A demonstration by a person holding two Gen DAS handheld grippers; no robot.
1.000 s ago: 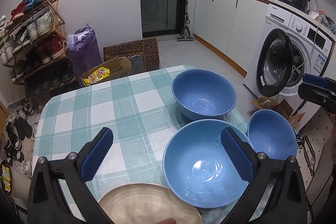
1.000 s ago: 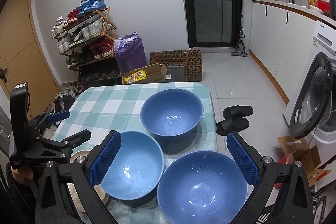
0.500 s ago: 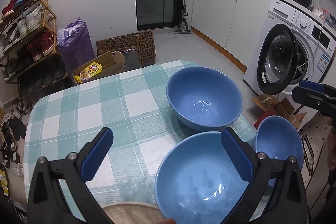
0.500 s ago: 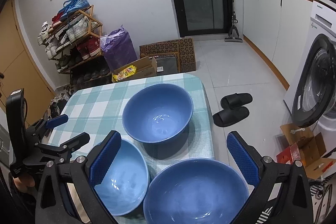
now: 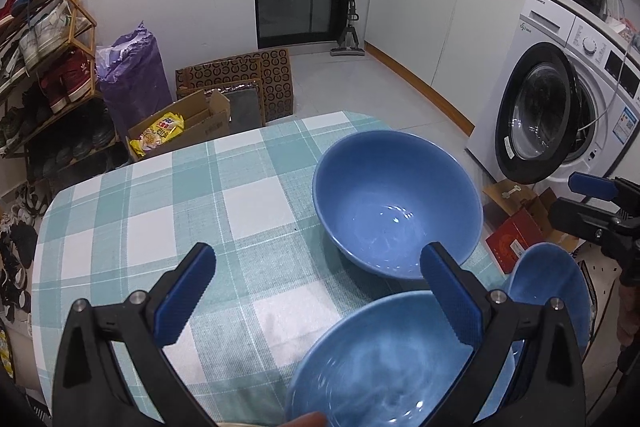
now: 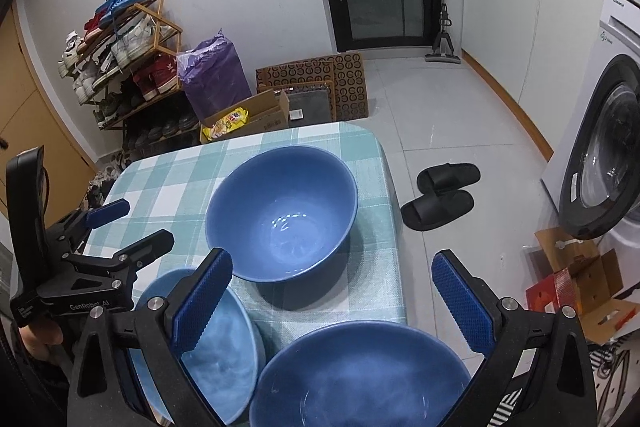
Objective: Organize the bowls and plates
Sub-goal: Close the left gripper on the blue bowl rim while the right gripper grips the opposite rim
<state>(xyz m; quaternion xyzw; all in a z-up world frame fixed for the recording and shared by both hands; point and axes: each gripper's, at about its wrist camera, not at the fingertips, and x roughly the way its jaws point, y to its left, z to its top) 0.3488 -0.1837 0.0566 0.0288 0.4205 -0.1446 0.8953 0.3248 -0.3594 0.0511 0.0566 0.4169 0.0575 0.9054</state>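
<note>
Checked tablecloth (image 5: 168,219), three blue bowls (image 6: 282,223), both hand-held grippers (image 5: 318,295) open-jawed

Three bowls crowd the right side of the surface (image 6: 168,187).

The far bowl (image 6: 282,223) sits by the right edge, short of the far right corner. The left bowl (image 6: 212,343) lies nearer, toward the near edge, beside the near bowl (image 6: 360,375), which sits at the near right corner, over the edge. Beyond the far edge stand a box (image 6: 244,123) on the floor, a bag (image 6: 214,79) and a shoe rack (image 6: 128,67) further left. Slippers (image 6: 440,195) lie on the floor right of the surface, a washer (image 6: 608,147) beyond them.
</note>
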